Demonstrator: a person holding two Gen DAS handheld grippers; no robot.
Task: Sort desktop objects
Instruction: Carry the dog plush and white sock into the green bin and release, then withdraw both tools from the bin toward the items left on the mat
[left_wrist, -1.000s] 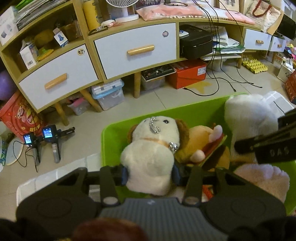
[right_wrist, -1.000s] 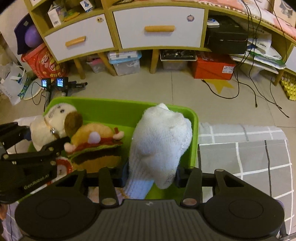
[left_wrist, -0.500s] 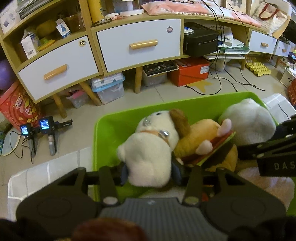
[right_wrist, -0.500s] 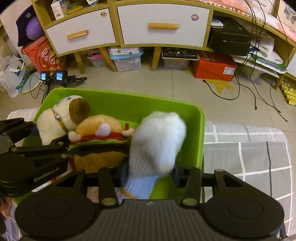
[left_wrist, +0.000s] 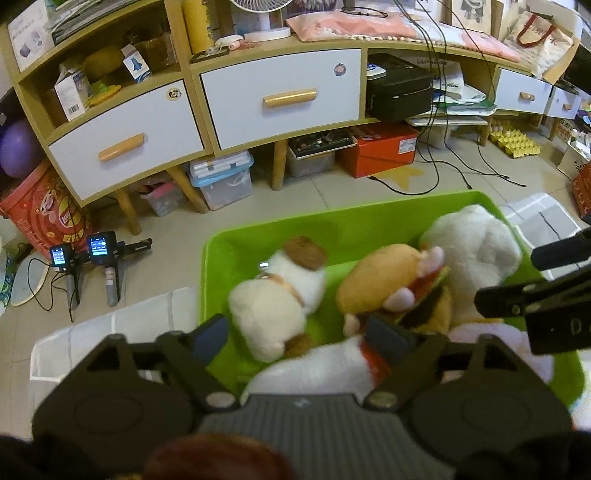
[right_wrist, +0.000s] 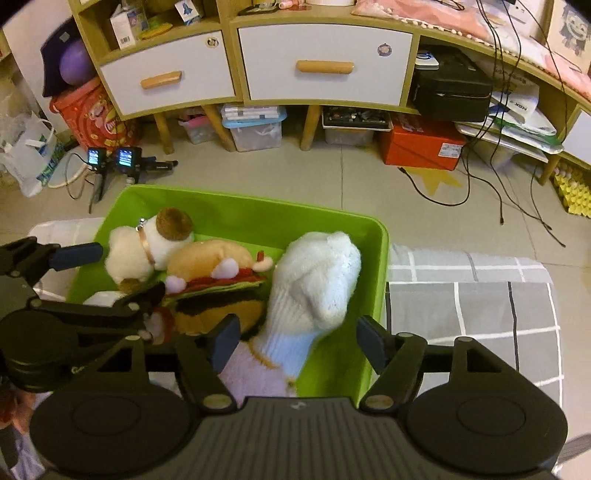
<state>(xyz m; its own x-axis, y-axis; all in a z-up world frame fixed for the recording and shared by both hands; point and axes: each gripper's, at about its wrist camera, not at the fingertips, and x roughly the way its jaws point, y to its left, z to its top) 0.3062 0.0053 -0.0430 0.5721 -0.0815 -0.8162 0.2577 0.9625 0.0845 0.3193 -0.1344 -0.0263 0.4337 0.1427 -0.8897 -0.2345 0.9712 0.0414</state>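
The dog (left_wrist: 277, 295) and the white toy (right_wrist: 314, 280) have just been let go into the bin (right_wrist: 258, 218); the step in hand is judged to be the release of two plush toys, with both hands due to be drawn clear. For the next move, the grippers would need to be lifted straight out so that no pad catches on fur, and fresh desktop objects would then have to be sought; none can be seen in either view.

The dog is cream with a brown ear and a tan collar, and it is lying on its side at the bin's left end. It is blurred in the left wrist view. Just beside it a burger (right_wrist: 218, 280) is wedged, with tan bun, red and green layers and a dark band. The white toy is knitted and rounded, leaning against the burger on one side and close to the bin's right wall on the other. A pale lilac plush (right_wrist: 255, 373) lies under it.

The left gripper (left_wrist: 299, 336) has just been opened wide, and the dog sits between its jaws but is not pressed by them. The right gripper (right_wrist: 295, 343) has likewise just been opened, with the white toy loose between the jaws.

The bin rests on a checked cloth (right_wrist: 472, 314).
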